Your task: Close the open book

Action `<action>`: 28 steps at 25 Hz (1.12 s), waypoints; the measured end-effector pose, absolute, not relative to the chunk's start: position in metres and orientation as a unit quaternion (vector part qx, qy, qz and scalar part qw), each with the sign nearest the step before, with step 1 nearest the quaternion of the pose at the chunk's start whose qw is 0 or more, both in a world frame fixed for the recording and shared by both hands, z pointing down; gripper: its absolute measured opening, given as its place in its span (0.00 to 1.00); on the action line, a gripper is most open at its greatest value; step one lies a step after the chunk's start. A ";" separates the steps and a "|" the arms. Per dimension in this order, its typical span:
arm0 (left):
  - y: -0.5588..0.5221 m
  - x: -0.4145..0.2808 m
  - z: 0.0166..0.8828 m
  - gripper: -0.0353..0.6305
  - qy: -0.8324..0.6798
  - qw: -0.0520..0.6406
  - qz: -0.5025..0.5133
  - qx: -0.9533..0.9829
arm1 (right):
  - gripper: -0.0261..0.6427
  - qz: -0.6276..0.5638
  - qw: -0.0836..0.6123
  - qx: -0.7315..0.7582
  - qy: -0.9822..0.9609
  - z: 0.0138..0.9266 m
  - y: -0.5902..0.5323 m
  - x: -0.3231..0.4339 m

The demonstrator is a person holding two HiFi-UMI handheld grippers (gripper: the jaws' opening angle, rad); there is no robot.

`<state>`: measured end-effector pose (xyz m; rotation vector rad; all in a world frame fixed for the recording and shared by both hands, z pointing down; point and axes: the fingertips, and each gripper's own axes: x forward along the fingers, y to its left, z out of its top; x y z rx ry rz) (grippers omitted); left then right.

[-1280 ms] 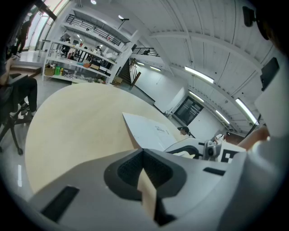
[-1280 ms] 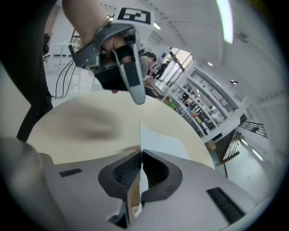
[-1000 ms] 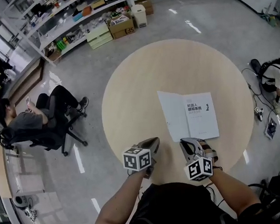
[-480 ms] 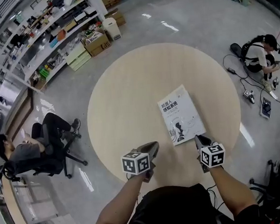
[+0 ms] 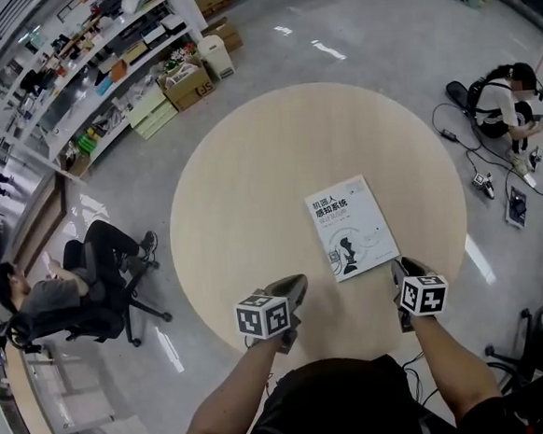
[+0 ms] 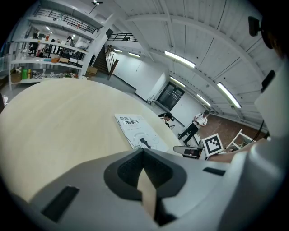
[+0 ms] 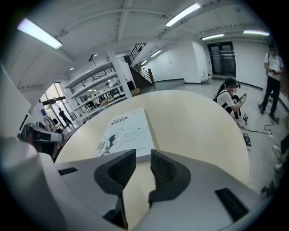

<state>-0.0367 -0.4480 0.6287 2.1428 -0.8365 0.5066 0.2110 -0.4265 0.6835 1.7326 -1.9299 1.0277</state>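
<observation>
book (image 5: 351, 227): flat on the table (image 5: 241, 186), right of its middle, near the front edge
shelves (image 5: 99, 47): behind the table, to the left
chair (image 5: 120, 308): left of the table
seated person (image 5: 497, 105): on the floor, right of the table

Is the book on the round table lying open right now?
No, the book lies shut and flat on the table, with its white printed cover facing up.
</observation>
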 end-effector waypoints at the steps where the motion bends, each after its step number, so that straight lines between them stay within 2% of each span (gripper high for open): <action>1: -0.449 -0.037 0.627 0.04 -0.330 0.382 0.194 0.841 | 0.17 0.353 0.172 0.613 -0.686 0.676 -0.429 0.210; 9: -0.461 -0.054 0.592 0.04 -0.361 0.353 0.146 0.851 | 0.16 0.252 0.129 0.571 -0.771 0.581 -0.468 0.168; 10: -0.463 -0.057 0.587 0.04 -0.365 0.348 0.140 0.852 | 0.15 0.235 0.120 0.565 -0.781 0.566 -0.474 0.162; 12: -0.467 -0.062 0.577 0.04 -0.372 0.338 0.133 0.854 | 0.04 0.195 0.104 0.557 -0.800 0.536 -0.482 0.152; 14: -0.469 -0.066 0.569 0.04 -0.376 0.328 0.124 0.858 | 0.04 0.164 0.095 0.544 -0.818 0.515 -0.486 0.142; 21: -0.467 -0.076 0.534 0.04 -0.402 0.282 0.087 0.867 | 0.04 0.120 0.123 0.514 -0.841 0.498 -0.487 0.127; 28: -0.451 -0.085 0.496 0.04 -0.438 0.246 0.066 0.862 | 0.04 0.128 0.104 0.480 -0.862 0.493 -0.482 0.129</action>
